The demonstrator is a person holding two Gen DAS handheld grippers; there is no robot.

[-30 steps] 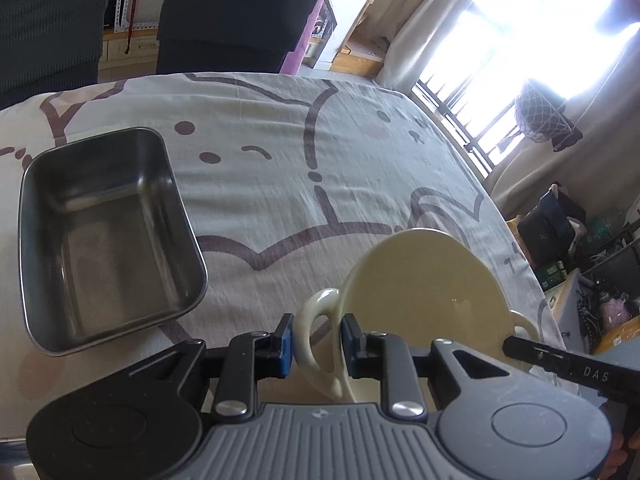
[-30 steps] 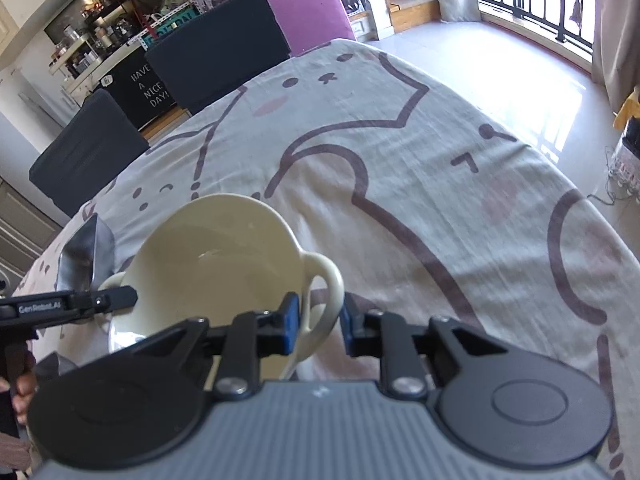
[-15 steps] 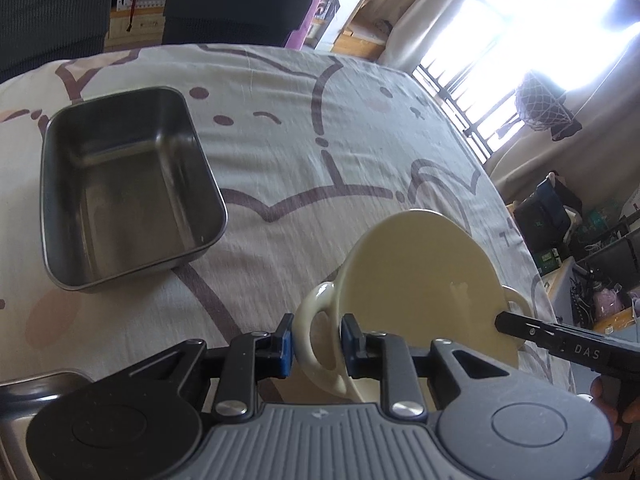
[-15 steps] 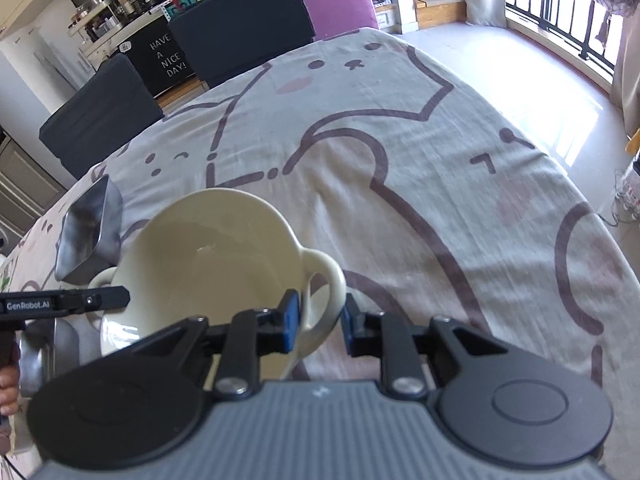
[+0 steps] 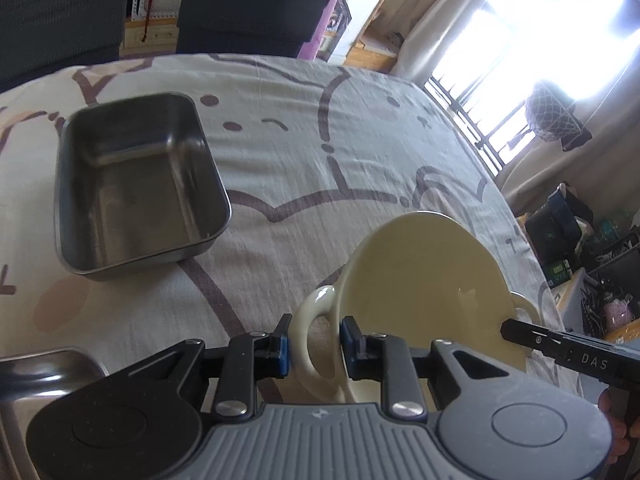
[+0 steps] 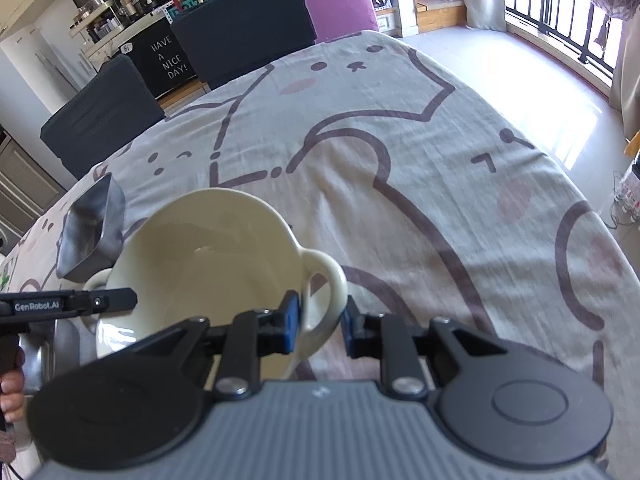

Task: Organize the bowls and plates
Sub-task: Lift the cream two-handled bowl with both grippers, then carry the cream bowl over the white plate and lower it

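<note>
A cream two-handled bowl (image 5: 432, 280) is held between both grippers above the cat-print tablecloth. My left gripper (image 5: 314, 346) is shut on its left handle (image 5: 310, 320). My right gripper (image 6: 318, 322) is shut on its right handle (image 6: 328, 288); the bowl (image 6: 208, 256) looks empty. A rectangular steel dish (image 5: 132, 184) sits on the cloth to the left, and it also shows in the right wrist view (image 6: 92, 228). The right gripper's finger (image 5: 560, 354) shows at the bowl's far handle.
The rim of another steel dish (image 5: 48, 368) shows at the lower left, under the left gripper. Dark chairs (image 6: 240, 28) and a purple chair (image 6: 336, 0) stand at the table's far edge. The table's right edge drops to the floor by the window (image 6: 560, 60).
The bowl, carried by both grippers, has moved along the table; the steel dish has shifted right and farther off in the left wrist view. Both grips are unchanged.
</note>
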